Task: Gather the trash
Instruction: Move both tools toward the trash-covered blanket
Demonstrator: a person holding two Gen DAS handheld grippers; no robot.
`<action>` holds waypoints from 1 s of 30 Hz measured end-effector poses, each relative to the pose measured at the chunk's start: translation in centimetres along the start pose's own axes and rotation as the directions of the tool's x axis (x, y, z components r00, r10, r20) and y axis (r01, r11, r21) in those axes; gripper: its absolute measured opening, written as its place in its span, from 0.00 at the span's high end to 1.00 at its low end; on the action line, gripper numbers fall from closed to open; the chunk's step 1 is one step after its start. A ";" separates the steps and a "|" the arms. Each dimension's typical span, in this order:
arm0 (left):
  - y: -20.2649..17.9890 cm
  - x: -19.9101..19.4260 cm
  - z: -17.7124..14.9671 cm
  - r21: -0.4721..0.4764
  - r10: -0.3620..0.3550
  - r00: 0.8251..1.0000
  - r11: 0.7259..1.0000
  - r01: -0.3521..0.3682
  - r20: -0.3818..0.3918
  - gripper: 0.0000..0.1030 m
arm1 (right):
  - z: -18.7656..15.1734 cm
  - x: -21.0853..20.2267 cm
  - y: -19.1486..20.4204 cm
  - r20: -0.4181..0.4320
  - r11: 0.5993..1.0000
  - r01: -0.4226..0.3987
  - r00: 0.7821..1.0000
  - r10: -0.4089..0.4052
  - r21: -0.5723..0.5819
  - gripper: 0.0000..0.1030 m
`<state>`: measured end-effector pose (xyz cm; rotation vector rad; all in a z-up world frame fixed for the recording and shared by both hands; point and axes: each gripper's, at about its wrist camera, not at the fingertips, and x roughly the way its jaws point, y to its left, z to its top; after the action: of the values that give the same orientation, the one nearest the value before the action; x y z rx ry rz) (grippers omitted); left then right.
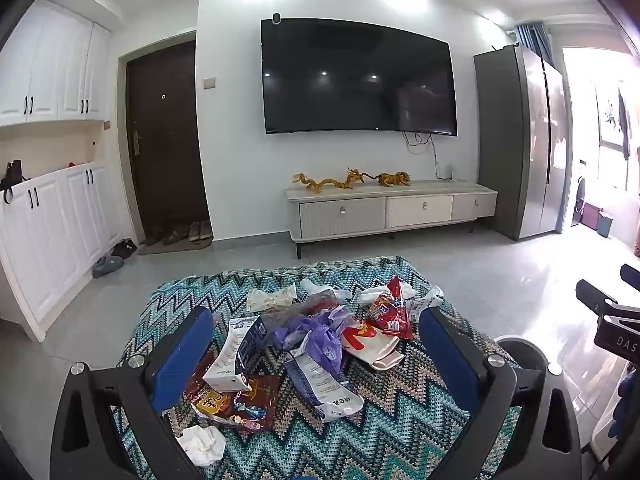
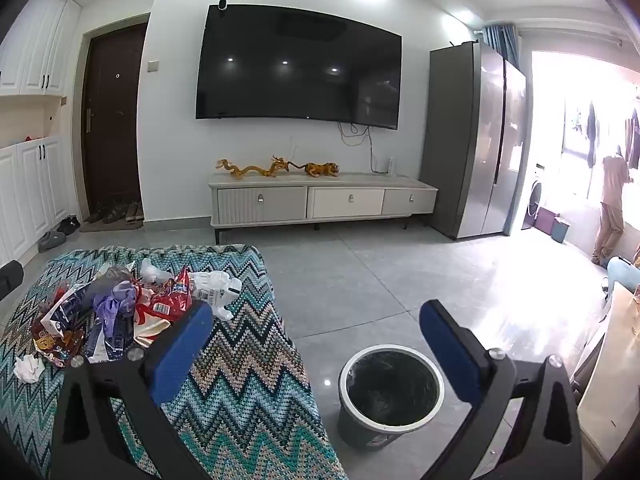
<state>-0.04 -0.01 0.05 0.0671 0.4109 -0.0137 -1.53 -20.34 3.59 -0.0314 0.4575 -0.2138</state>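
Observation:
A pile of trash lies on a table with a zigzag knit cover point(image 1: 400, 412): a purple plastic bag point(image 1: 316, 332), a red snack wrapper point(image 1: 390, 312), a white carton point(image 1: 234, 358), a dark red packet point(image 1: 236, 400), a white pouch point(image 1: 324, 384) and a crumpled tissue point(image 1: 202, 442). My left gripper point(image 1: 316, 344) is open and empty above the pile, jaws wide on either side. My right gripper point(image 2: 316, 344) is open and empty, over the table's right edge and the floor. A grey trash bin point(image 2: 390, 394) with a white rim stands on the floor right of the table. The pile also shows in the right wrist view point(image 2: 120, 304).
A TV cabinet point(image 2: 320, 200) with gold figurines stands at the far wall under a large TV point(image 2: 298, 68). A grey fridge point(image 2: 476, 140) is at the right, white cupboards point(image 1: 48, 216) and a door with shoes at the left. A person point(image 2: 610, 208) stands by the bright balcony.

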 end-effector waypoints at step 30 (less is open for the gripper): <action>2.2 -5.3 0.4 -0.061 0.069 0.994 0.996 -0.064 0.085 0.00 | 0.5 -4.6 0.0 0.097 0.999 -0.034 0.995 0.034 -0.006 0.00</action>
<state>-4.64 2.18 2.63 0.0230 0.3214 0.0612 -5.31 -19.43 6.02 -0.0377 0.3616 -0.1771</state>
